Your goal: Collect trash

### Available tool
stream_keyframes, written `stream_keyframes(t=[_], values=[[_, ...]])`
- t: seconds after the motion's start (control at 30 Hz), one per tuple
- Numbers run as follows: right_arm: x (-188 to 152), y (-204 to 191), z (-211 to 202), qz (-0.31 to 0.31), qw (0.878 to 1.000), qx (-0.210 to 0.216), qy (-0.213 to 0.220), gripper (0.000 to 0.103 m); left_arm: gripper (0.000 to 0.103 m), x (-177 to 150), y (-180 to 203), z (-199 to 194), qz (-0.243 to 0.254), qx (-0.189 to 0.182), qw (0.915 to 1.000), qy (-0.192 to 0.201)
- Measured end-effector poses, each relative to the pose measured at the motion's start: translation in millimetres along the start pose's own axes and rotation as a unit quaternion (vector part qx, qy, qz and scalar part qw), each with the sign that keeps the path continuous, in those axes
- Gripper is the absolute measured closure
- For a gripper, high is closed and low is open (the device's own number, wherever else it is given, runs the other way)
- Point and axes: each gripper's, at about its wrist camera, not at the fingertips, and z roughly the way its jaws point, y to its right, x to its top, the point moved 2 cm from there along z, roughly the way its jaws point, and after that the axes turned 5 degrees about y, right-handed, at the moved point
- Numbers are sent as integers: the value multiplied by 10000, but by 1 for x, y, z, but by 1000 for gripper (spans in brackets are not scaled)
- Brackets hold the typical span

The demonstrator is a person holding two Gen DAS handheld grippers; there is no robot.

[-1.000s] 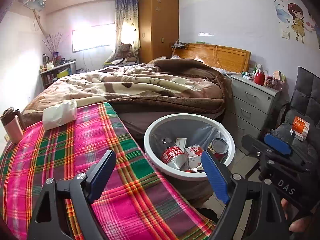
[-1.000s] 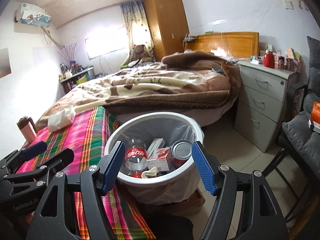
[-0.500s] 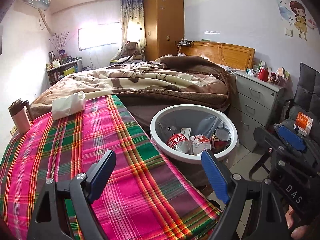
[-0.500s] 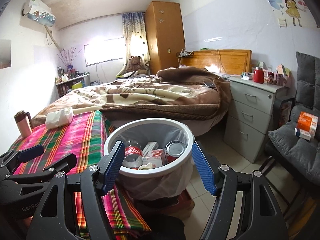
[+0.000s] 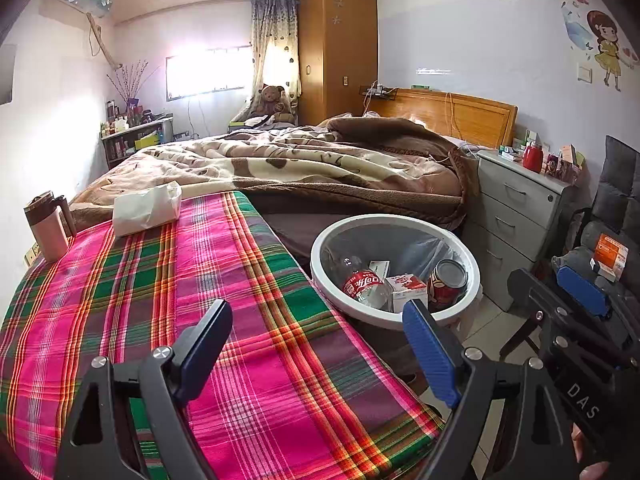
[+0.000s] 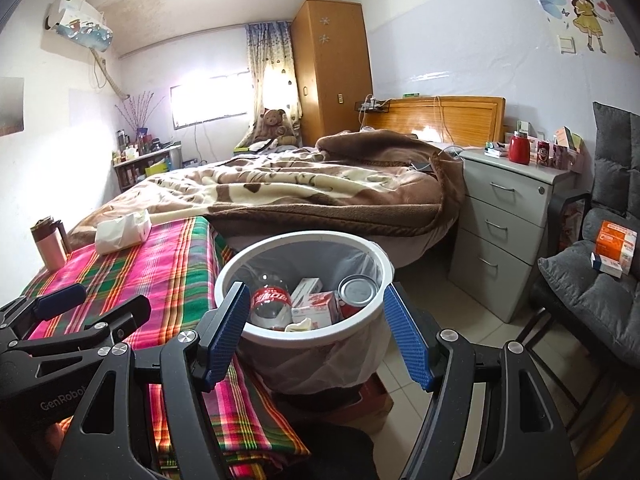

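Note:
A white round trash bin (image 5: 320,256) (image 6: 224,276) with a clear liner stands on the floor beside the plaid table. Inside lie a cola bottle (image 5: 366,286) (image 6: 272,300), a small red-and-white carton (image 5: 406,290) (image 6: 314,306), a red can (image 5: 448,280) (image 6: 356,292) and a crumpled tissue (image 6: 298,325). My left gripper (image 5: 318,342) hovers open over the plaid cloth (image 5: 160,288), nothing between its fingers. The right gripper (image 6: 314,330) is open in front of the bin, holding nothing. A white tissue pack (image 5: 146,210) (image 6: 120,232) and a pink tumbler (image 5: 46,226) (image 6: 48,246) sit at the table's far end.
A bed with a brown blanket (image 5: 320,168) lies behind the table. A grey drawer unit (image 6: 500,216) with small items stands right of the bin. A grey cushioned chair (image 6: 592,292) carries an orange box (image 6: 614,242) and a small white box. Tiled floor shows between bin and chair.
Both views have pulled back and tilted up a little: the bin now sits farther off, more of the plaid table and the chair show. Both grippers stay open and empty.

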Motion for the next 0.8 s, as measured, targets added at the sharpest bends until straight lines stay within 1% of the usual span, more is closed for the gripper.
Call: stream_keyframes(t=[0.8], values=[[1, -6, -3, -52, 10000, 53, 18, 32, 15, 1, -7, -7, -70, 26, 10000, 47]])
